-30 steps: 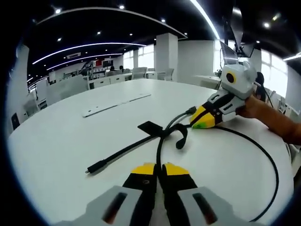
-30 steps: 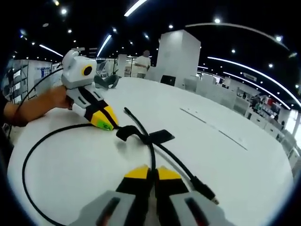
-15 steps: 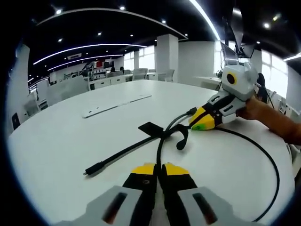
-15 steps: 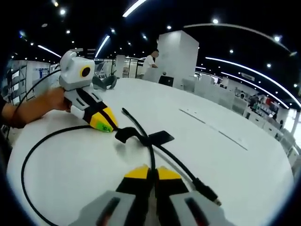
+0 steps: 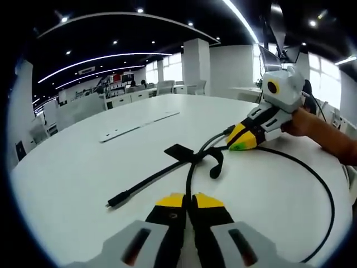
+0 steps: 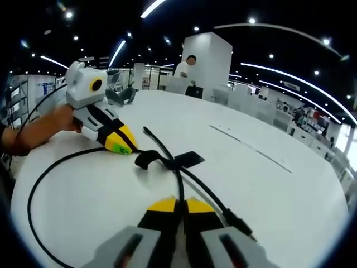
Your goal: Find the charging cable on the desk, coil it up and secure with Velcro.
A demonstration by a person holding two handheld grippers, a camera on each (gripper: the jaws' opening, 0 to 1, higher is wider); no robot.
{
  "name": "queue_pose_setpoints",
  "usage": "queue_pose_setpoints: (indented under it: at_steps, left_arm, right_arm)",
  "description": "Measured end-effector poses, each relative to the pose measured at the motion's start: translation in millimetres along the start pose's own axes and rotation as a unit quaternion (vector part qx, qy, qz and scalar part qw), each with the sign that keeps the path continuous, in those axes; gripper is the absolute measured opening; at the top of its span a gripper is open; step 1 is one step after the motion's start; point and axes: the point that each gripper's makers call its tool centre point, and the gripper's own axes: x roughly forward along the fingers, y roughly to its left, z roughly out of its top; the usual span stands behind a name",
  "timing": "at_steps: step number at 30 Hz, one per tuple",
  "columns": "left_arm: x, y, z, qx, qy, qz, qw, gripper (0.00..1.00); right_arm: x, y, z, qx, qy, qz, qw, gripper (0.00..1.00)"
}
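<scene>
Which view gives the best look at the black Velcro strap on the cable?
The left gripper view: the black Velcro strap lies flat and unobstructed, its tab spread on the white desk. The right gripper view shows the strap too, equally clear, seen from the opposite side.

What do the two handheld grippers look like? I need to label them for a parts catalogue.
Both match. The left gripper and right gripper have grey bodies with dark slots and black jaws capped in yellow. From outside, each shows a white head, a green tip marking and a thin black cable behind.
</scene>
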Motion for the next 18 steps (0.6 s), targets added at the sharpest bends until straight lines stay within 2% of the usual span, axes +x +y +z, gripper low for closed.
queue_pose_setpoints:
  at_steps: [9, 13, 16, 18]
  left_arm:
    - [-0.8, 0.8, -0.6, -0.002, 0.005, 0.005, 1.0000, 0.06]
    - [-12.9, 2.5, -6.9, -0.003, 0.002, 0.005, 1.0000, 0.06]
    - [-22.4, 5.1, -11.8, -0.004, 0.002, 0.005, 1.0000, 0.06]
    - [-27.6, 6.6, -14.6, -0.005, 0.001, 0.005, 1.0000, 0.06]
  right_arm:
    - [-3.3, -5.7, -2.8, 0.025, 0.008, -0.003, 0.9996, 0.06]
    - [-0.7, 4.2, 1.5, 0.024, 0.019, -0.012, 0.9995, 0.06]
    - [0.2, 7.0, 5.5, -0.014, 0.024, -0.039, 0.9988, 0.13]
    - [1.5, 14.4, 16.2, -0.030, 0.006, -0.036, 0.9989, 0.17]
